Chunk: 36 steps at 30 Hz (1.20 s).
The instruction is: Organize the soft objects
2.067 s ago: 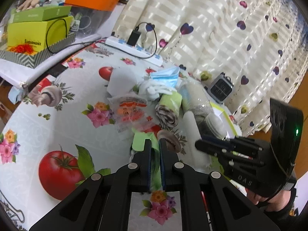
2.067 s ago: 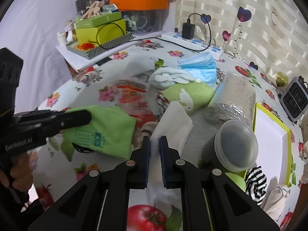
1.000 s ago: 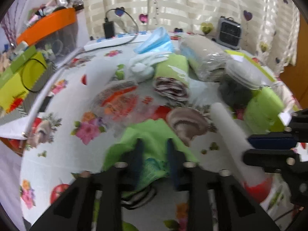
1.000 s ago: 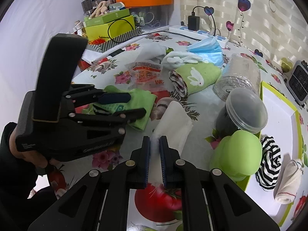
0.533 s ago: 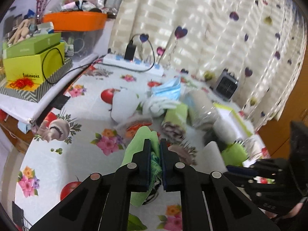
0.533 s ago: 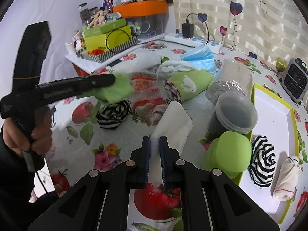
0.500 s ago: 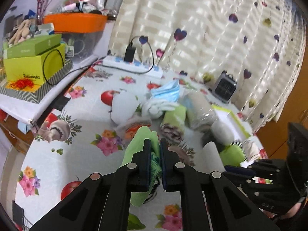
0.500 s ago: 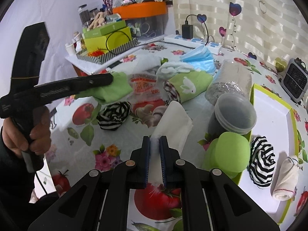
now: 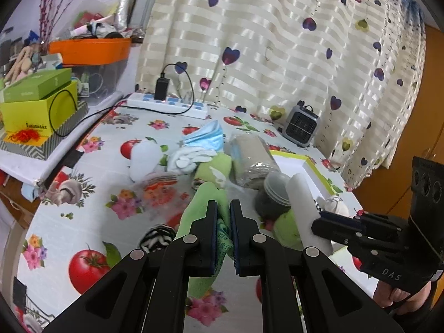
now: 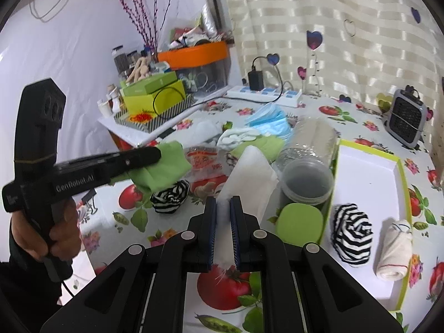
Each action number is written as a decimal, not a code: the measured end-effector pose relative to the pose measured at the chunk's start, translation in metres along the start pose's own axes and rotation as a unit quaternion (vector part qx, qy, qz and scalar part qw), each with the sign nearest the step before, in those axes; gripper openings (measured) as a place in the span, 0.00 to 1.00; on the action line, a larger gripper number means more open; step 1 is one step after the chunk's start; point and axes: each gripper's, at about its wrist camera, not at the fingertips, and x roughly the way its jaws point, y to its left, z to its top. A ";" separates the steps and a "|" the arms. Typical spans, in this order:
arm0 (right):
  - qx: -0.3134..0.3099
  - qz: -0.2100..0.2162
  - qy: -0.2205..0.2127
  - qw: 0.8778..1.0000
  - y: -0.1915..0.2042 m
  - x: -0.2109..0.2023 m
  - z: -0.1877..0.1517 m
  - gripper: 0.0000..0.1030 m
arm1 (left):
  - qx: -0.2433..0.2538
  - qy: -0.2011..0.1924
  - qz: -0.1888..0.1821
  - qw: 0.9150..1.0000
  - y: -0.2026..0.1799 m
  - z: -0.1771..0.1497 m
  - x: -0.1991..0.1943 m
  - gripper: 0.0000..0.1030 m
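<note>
Both grippers lifted, each holding cloth.
The left gripper [image 9: 222, 231] pinches a green cloth [image 10: 163, 168]; the right gripper [image 10: 222, 229] pinches a white cloth [image 10: 247, 176] above the table [image 10: 305, 299].

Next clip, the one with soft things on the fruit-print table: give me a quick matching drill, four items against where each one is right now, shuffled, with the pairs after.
Items:
1. green cloth
2. white cloth
3. rolled white towel
4. blue face masks

Places:
A. lying in the white tray beside a striped roll
B. pinched in the left claw, lifted off the table
C. on the tablecloth near the power strip
D. pinched in the right claw

Pairs: 1-B, 2-D, 3-A, 4-C
</note>
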 end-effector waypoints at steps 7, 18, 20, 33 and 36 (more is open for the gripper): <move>0.016 -0.006 -0.021 1.000 -0.011 -0.019 -0.003 0.10 | 0.019 0.002 -0.011 1.000 -0.024 0.000 -0.002 0.09; 0.039 -0.025 -0.048 0.998 -0.033 -0.049 -0.009 0.10 | 0.045 0.010 -0.028 0.999 -0.059 0.001 0.006 0.09; 0.043 -0.028 -0.050 0.997 -0.038 -0.053 -0.011 0.10 | 0.049 0.012 -0.034 0.998 -0.066 0.001 0.007 0.09; 0.071 -0.051 -0.057 0.995 -0.067 -0.068 -0.021 0.10 | 0.076 0.025 -0.076 0.994 -0.106 0.006 0.024 0.09; 0.078 -0.057 -0.057 0.994 -0.074 -0.071 -0.024 0.10 | 0.083 0.030 -0.085 0.992 -0.116 0.006 0.030 0.09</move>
